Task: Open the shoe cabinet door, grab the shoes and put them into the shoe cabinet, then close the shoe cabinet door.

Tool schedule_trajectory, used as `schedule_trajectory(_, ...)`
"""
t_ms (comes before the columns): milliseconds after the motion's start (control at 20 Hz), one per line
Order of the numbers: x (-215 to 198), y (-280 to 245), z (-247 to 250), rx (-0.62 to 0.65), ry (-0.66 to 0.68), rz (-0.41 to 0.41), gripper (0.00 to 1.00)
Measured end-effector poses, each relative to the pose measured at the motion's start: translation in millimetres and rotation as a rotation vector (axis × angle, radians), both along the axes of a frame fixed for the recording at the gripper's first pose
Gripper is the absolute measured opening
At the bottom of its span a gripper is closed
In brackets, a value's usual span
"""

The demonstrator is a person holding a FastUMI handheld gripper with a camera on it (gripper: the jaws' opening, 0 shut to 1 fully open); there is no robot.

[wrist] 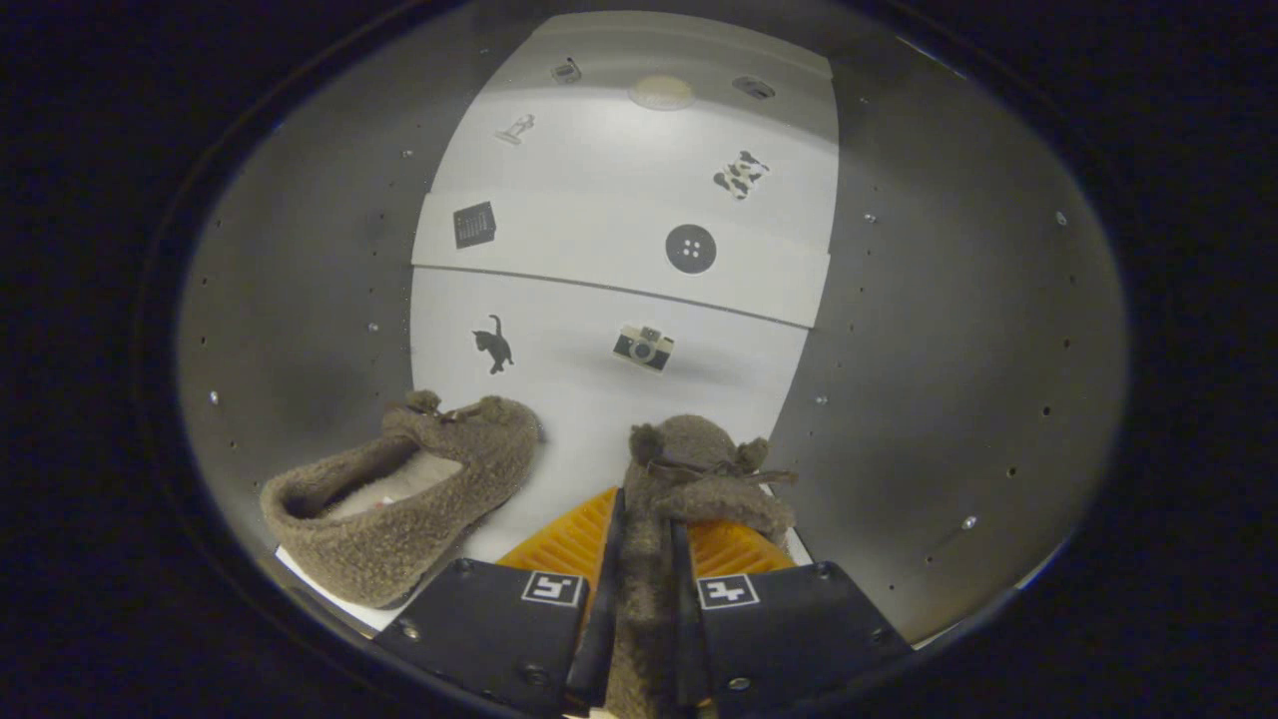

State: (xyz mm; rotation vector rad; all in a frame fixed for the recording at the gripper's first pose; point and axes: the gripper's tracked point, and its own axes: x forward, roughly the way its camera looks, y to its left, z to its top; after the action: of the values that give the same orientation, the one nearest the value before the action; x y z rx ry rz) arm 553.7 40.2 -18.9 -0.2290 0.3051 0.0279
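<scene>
Claw [639,569] pinching fuzzy slipper [689,469]; sole hidden.

Bright light falls on the cabinet's white back panel [619,190], with soft glare high up. Grey side walls [949,350] dim outward and bow from fisheye distortion. Focus is slightly soft.
</scene>
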Motion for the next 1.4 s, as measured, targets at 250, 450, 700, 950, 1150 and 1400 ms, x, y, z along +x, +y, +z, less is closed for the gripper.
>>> schedule_trajectory(250,-13.0,2.9,2.9,0.01,0.026,0.018,0.43)
schedule_trajectory(450,-28.2,-1.1,6.4,0.018,0.044,0.0,0.48)
schedule_trajectory(700,-67.2,1.4,41.0,0.06,-0.024,-0.01,0.72)
schedule_trajectory(950,-132.5,13.1,83.1,0.098,-0.069,0.019,0.92)
schedule_trajectory(1150,-210.4,42.6,123.7,0.12,-0.091,0.107,0.99)
schedule_trajectory(1400,-322.1,43.2,176.2,0.062,-0.148,0.115,1.0)
